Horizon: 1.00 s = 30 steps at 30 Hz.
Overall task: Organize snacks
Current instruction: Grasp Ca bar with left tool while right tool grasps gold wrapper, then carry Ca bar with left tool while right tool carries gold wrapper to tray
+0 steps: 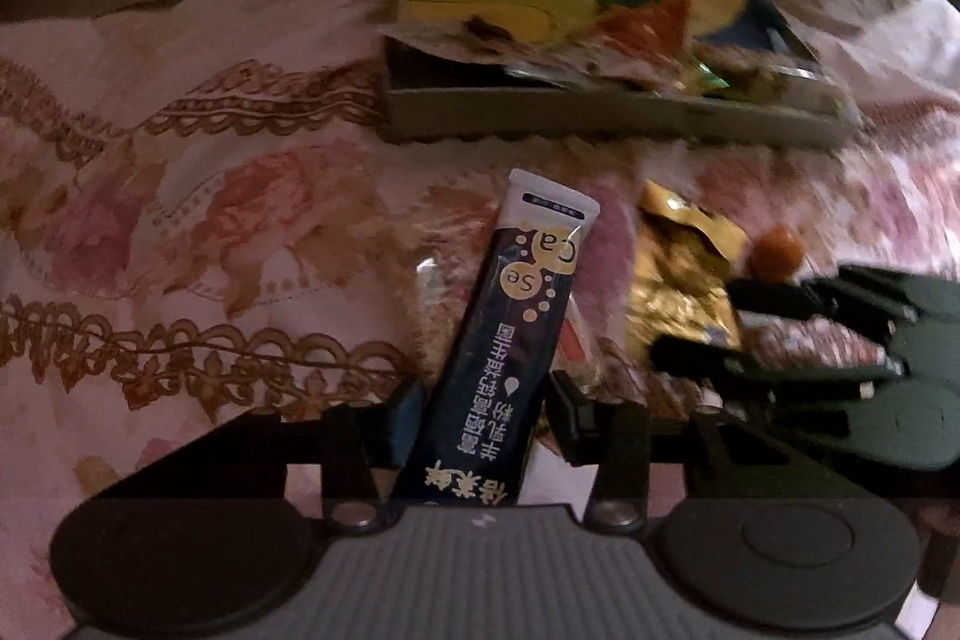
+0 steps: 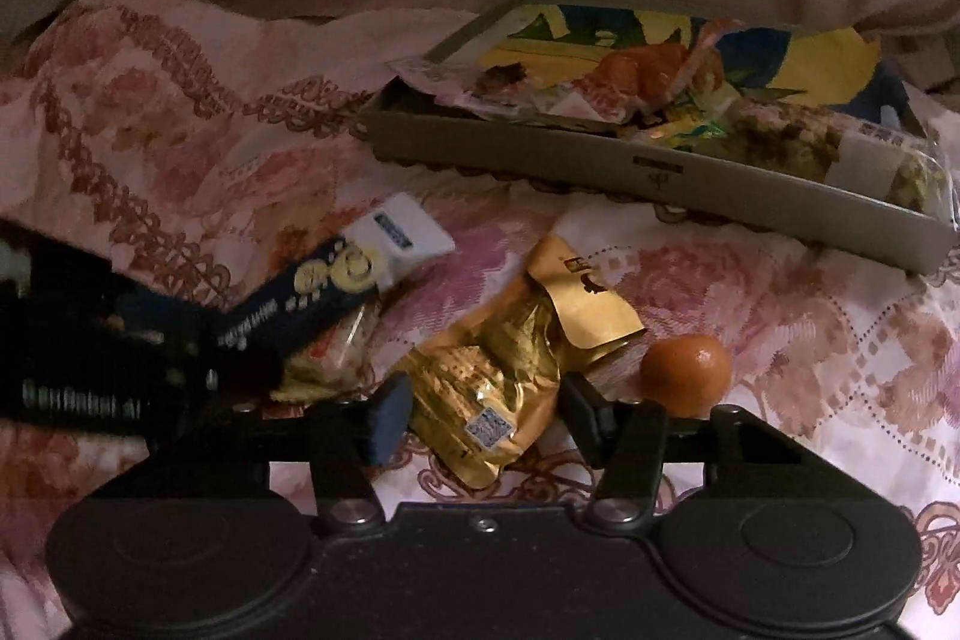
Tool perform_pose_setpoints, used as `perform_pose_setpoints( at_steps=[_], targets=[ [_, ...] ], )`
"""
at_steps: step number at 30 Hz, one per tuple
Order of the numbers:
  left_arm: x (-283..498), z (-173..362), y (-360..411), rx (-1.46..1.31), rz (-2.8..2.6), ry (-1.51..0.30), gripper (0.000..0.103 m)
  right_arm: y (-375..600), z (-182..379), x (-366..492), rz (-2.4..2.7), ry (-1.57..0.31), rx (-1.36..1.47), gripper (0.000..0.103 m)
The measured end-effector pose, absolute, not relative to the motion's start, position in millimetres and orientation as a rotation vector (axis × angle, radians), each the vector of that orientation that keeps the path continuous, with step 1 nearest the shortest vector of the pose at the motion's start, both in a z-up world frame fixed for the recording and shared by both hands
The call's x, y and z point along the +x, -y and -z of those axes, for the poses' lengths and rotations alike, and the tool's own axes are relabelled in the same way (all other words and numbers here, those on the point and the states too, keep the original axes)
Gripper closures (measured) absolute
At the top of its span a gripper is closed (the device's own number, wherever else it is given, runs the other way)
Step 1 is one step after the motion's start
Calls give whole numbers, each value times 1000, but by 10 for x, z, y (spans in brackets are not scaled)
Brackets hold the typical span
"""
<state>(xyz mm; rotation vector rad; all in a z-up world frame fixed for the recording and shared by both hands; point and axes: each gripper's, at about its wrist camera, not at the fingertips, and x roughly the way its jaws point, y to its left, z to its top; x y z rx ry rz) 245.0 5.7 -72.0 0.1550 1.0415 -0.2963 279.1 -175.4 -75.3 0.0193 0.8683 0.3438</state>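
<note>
Gripping the dark sachet (image 1: 516,334) lengthwise, the left tool (image 1: 480,421) points its white end away — right tool (image 2: 483,415) wide.

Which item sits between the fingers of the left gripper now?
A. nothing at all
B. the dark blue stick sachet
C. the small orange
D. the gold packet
B: in the left wrist view the dark blue stick sachet sits between the fingers of the left gripper, while the gold packet and the orange lie on the cloth by the open right gripper.
</note>
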Motion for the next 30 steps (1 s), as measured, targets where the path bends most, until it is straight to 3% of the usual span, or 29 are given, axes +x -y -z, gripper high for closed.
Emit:
perform_pose_setpoints(
  at_steps=[8, 13, 18, 21, 24, 30],
  targets=[
    [2453, 717, -49, 121, 278, -1062, 56, 1959, 788, 2955, -264, -866, 151, 37],
    [2467, 712, -87, 78, 258, -1062, 57, 1784, 831, 2994, -288, -835, 68, 31],
    [2466, 711, -89, 63, 254, -1063, 57, 1608, 827, 2894, -319, -833, -56, 48],
    [2474, 713, -98, 46, 255, -1065, 57, 1584, 807, 2865, -313, -831, -84, 53],
    [2473, 710, -107, 32, 256, -1064, 57, 1590, 785, 2850, -292, -823, -103, 65],
    [2457, 693, -145, -11, 267, -1064, 59, 1544, 741, 2740, -286, -793, -163, 72]
  ],
)
